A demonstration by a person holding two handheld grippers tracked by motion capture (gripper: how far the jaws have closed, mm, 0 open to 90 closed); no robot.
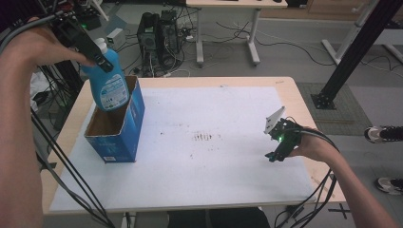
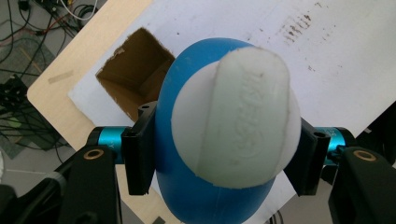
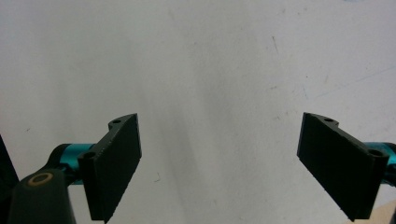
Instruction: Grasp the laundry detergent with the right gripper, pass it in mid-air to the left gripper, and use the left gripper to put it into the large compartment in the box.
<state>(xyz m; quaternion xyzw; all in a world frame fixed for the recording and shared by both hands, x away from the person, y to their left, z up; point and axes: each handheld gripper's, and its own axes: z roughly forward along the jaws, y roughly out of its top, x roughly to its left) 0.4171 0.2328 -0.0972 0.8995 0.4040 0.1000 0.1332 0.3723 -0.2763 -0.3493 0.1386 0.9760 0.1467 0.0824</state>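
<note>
With the left gripper (image 2: 224, 154) pinching the bottle (image 1: 108, 80) near its cap, center it over the box (image 1: 119, 128) – lower straight down – while the right gripper (image 3: 233, 163) rests spread wide.

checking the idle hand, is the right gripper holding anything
No, the right gripper has its jaws wide apart, with just the white table cover between them.

Black jaws (teal fittings), trailing cables

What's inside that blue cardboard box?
The blue box shows bare brown walls; the blue bottle, clamped by the left gripper, hangs above its opening and hides the floor.
</note>
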